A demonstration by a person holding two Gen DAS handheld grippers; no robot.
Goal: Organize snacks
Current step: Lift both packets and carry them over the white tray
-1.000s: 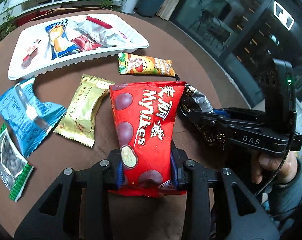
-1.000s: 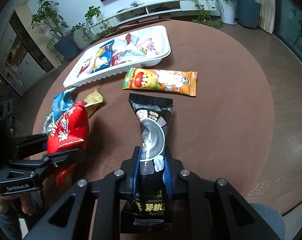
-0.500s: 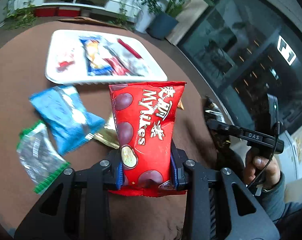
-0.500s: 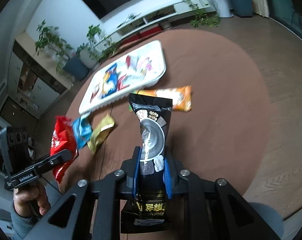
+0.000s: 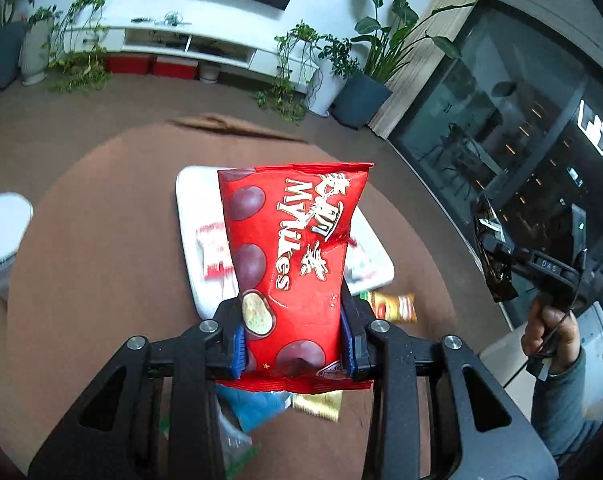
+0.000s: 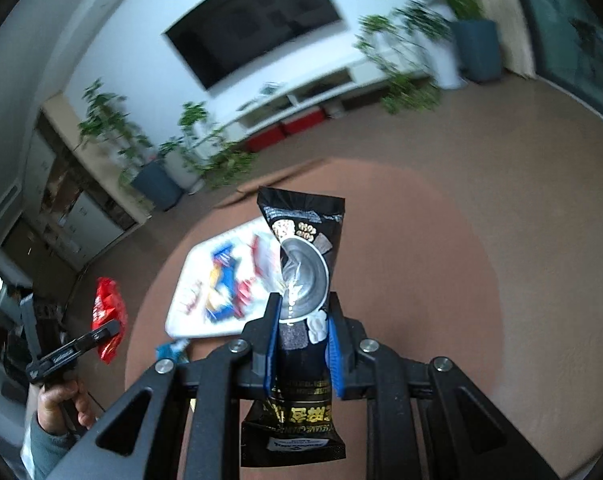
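My left gripper [image 5: 293, 340] is shut on a red Mylikes bag [image 5: 289, 248], held upright in the air above the round brown table [image 5: 101, 240]. My right gripper [image 6: 301, 344] is shut on a black snack packet [image 6: 301, 264], also lifted clear of the table. The white tray [image 6: 193, 276] holding several snacks lies on the table behind both packets. In the left wrist view the right gripper [image 5: 497, 252] with the black packet shows at the right edge. In the right wrist view the left gripper [image 6: 109, 326] with the red bag [image 6: 107, 308] shows at the left.
An orange snack bar [image 5: 393, 306], a gold packet [image 5: 317, 404], a blue packet [image 5: 253, 406] and a green-edged packet [image 5: 237, 444] lie on the table near the tray. A white stool [image 5: 1, 228] stands left of the table. Potted plants [image 5: 361, 96] and a low white cabinet [image 5: 189, 44] stand behind.
Both grippers have risen with their packets, lifting them off the table. The table and tray now look farther away and more of the room shows.
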